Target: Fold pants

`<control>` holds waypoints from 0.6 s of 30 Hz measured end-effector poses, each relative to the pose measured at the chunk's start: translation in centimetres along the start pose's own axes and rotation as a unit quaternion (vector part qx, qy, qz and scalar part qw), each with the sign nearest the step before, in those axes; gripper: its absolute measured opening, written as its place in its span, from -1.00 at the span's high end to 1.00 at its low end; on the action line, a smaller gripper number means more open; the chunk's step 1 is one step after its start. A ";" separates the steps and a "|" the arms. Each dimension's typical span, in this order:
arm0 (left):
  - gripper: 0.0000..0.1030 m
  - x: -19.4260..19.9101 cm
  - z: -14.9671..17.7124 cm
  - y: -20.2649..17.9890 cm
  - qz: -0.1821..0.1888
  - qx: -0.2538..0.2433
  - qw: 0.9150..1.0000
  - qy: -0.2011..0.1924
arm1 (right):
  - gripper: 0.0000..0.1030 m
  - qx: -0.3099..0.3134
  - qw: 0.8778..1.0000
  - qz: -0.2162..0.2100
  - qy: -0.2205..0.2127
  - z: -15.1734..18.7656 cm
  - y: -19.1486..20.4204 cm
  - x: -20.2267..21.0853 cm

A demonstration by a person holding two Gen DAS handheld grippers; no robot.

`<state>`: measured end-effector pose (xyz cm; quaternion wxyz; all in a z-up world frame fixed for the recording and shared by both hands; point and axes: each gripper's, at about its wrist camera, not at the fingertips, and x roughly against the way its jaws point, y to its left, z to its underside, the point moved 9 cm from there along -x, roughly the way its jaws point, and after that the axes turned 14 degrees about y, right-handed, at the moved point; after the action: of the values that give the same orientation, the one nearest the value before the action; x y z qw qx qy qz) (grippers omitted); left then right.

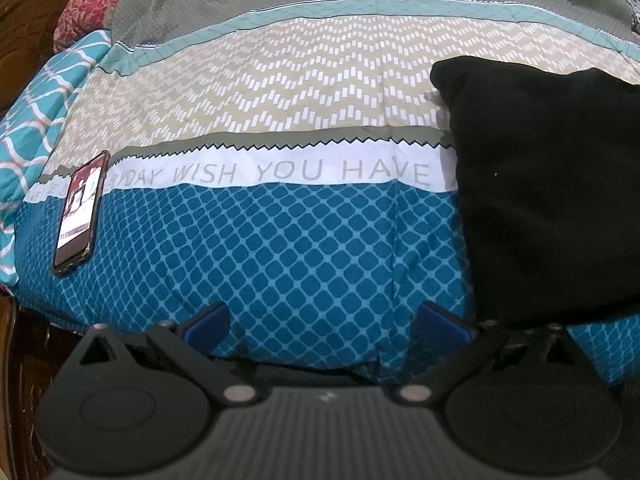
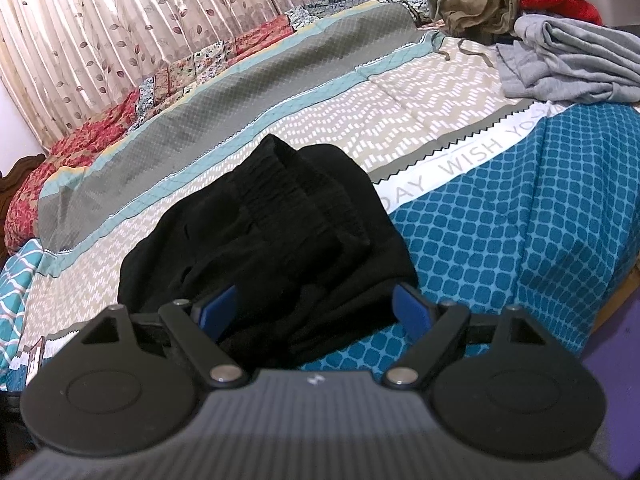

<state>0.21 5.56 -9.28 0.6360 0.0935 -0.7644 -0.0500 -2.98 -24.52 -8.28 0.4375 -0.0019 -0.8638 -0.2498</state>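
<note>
Black pants (image 2: pixel 272 224) lie bunched in a folded heap on the patterned bedspread (image 2: pixel 500 232), ribbed waistband up at the far end. The right gripper (image 2: pixel 316 312) hovers at their near edge, jaws spread wide, gripping nothing. The left gripper (image 1: pixel 324 320) hangs over blue quilt, jaws equally wide and empty, pants off to its right (a lit phone (image 1: pixel 82 216) lies well left). Loose clothes (image 2: pixel 560 56) pile at the far corner.

Patterned bed (image 1: pixel 280 240), bearing folded black pants (image 2: pixel 272 232), a phone (image 1: pixel 80 216) well apart, heaped clothes (image 2: pixel 560 40) at the far side.
</note>
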 end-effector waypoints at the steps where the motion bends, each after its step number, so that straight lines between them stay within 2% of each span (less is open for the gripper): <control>1: -1.00 0.0 -0.1 -0.1 0.006 -0.001 1.000 0.003 | -0.67 -0.001 1.000 0.000 -0.003 -0.2 -0.2 0.1; 4: -1.00 0.1 -0.9 -0.1 0.043 0.002 0.999 0.008 | -0.67 -0.003 1.000 -0.006 -0.016 -1.0 -0.7 0.5; 6: -1.00 0.6 -1.8 -0.2 0.094 0.008 0.996 0.004 | -0.68 -0.002 1.000 -0.026 -0.017 -1.7 -1.1 0.8; 9: -0.99 1.2 -3.4 -0.8 0.200 0.018 0.980 0.005 | -0.68 -0.015 0.997 -0.069 -0.015 -3.1 -1.7 1.1; 11: -0.99 1.0 -4.2 -1.3 0.242 0.031 0.970 0.014 | -0.69 -0.022 0.995 -0.091 -0.014 -4.2 -2.2 0.9; 15: -0.98 0.4 -5.3 -3.1 0.292 0.036 0.955 0.029 | -0.69 -0.019 0.995 -0.100 -0.007 -5.5 -2.9 0.1; 18: -0.92 -0.3 -5.9 -4.6 0.291 0.015 0.956 0.031 | -0.69 -0.011 0.994 -0.105 0.004 -6.0 -3.1 -0.9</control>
<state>6.42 1.40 -9.36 0.6452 -0.1217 -0.7389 0.1512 1.36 -29.65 -7.33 0.4121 0.0851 -0.8546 -0.3042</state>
